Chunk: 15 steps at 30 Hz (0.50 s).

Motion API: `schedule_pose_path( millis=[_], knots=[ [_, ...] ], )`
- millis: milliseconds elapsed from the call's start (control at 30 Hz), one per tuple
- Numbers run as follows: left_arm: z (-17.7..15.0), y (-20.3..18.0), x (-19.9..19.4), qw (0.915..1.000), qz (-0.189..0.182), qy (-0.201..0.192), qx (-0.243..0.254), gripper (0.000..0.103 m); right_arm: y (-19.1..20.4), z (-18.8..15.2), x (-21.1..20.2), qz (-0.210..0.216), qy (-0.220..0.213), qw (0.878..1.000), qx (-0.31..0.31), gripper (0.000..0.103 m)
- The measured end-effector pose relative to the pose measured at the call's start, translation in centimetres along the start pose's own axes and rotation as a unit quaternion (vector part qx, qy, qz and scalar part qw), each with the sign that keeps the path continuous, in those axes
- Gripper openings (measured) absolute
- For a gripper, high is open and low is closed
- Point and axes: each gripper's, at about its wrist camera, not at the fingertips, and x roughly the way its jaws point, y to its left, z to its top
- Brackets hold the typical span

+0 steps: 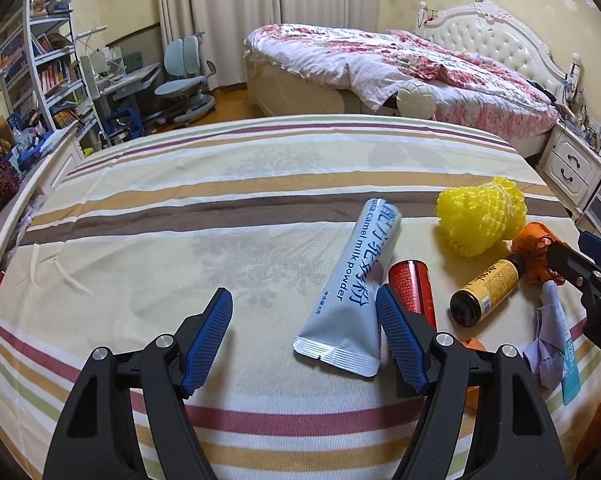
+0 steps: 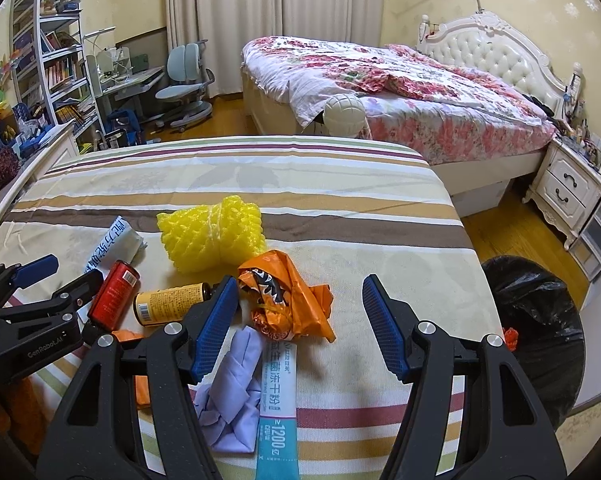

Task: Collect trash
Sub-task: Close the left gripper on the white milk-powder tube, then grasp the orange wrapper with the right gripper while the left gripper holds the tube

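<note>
On the striped bed (image 2: 260,184) lie one silver milk powder sachet (image 1: 352,292), one red can (image 2: 114,296), one yellow-labelled bottle (image 2: 168,302), one yellow foam net (image 2: 212,236), one orange bag (image 2: 288,300), one lilac wrapper (image 2: 232,392) and one teal sachet (image 2: 278,412), clustered at lower centre. The left gripper (image 1: 304,340) and the right gripper (image 2: 296,324) both have jaws spread wide, gripping nothing. One black-lined bin (image 2: 540,320) stands beyond the bed's right edge; the bed's upper half is bare.

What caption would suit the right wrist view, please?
Open right tongs over an orange wrapper on the striped bed, bin alongside.
</note>
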Motion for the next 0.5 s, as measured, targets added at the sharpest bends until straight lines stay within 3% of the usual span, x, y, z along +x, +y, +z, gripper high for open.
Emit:
schedule_pose_path(
  millis=[167, 300, 500],
  knots=[
    [0.13, -0.06, 0.42, 0.9998, -0.015, 0.007, 0.010, 0.058, 0.12, 0.05, 0.28, 0.001, 0.002, 1.000, 0.000, 0.063],
    [0.19, -0.45, 0.43, 0.9995, -0.024, 0.003, 0.022, 0.038, 0.47, 0.08, 0.60, 0.003, 0.006, 1.000, -0.004, 0.063],
    [0.28, -0.63, 0.44, 0.9994, -0.028, 0.002, 0.022, 0.035, 0.59, 0.22, 0.95, 0.002, 0.011, 1.000, -0.007, 0.063]
  ],
)
